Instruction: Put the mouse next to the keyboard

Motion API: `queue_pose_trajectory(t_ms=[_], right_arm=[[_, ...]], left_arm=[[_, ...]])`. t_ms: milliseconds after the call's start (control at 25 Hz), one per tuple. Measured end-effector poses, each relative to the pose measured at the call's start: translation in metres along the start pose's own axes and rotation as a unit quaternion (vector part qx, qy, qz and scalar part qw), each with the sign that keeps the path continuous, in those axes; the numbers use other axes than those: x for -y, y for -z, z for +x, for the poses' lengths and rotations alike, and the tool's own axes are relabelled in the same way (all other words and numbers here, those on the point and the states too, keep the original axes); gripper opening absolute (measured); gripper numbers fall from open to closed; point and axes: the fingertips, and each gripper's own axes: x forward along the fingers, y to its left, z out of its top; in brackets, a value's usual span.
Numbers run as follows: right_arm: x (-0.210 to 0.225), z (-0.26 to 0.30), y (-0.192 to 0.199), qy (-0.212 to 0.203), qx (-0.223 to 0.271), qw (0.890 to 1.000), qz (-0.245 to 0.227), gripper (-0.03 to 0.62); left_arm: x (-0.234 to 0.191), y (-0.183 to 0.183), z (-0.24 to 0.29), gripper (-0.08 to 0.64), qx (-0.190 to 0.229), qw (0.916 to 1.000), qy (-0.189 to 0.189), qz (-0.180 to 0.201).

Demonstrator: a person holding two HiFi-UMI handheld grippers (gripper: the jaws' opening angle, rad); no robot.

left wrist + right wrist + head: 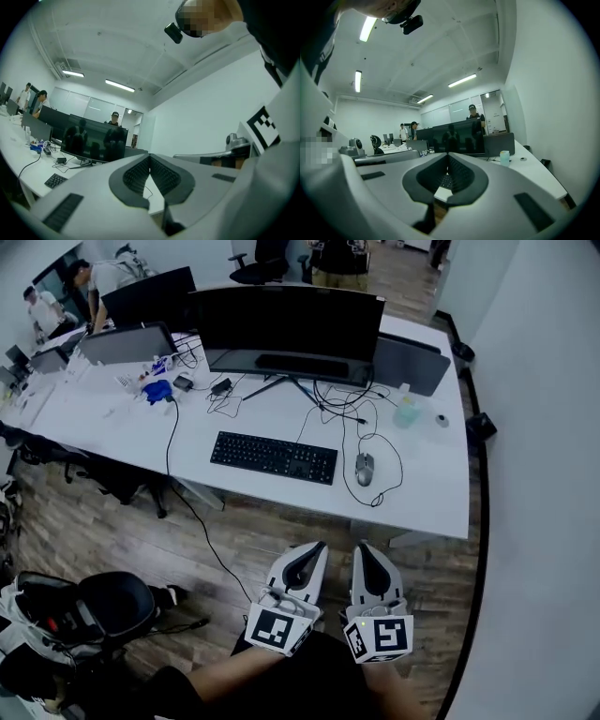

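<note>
There is one mouse [364,468]; it lies on the white desk [427,486], near the right end of the one black keyboard [273,457] but not touching it; its cable [386,457] makes loose loops around it and runs back toward the wide monitor [286,324]. Behind the mouse, well apart, stand one pale green bottle [406,411] and one small round object [442,420]; to the far left on the desk lies a blue object [157,390], and a second monitor [150,298] stands behind.

The two grippers are low over the wooden floor [234,531], side by side, with the front edge of the desk between them and the mouse. The left gripper [317,547] has its jaws together at the tips and holds nothing; the right gripper [364,549] is also fully closed and empty. One office chair [112,606] stands at the lower left; two persons [75,287] are at the far left.
</note>
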Motion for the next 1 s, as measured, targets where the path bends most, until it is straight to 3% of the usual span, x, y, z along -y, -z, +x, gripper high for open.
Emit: queue_pose_trajectory(t_ms=[200, 440, 1000], right_arm=[[-0.016, -0.062, 0.003, 0.012, 0.003, 1.000, -0.011, 0.018], [-0.016, -0.094, 0.005, 0.026, 0.009, 0.999, -0.020, 0.018], [-0.003, -0.085, 0.003, 0.036, 0.006, 0.999, -0.018, 0.018]], left_arm=[[0.041, 0.006, -0.050, 0.011, -0.006, 0.9999, 0.000, 0.012], [0.071, 0.004, -0.068, 0.011, 0.001, 0.9997, 0.013, 0.019], [0.079, 0.000, -0.048, 0.011, 0.000, 0.9997, 0.024, 0.004]])
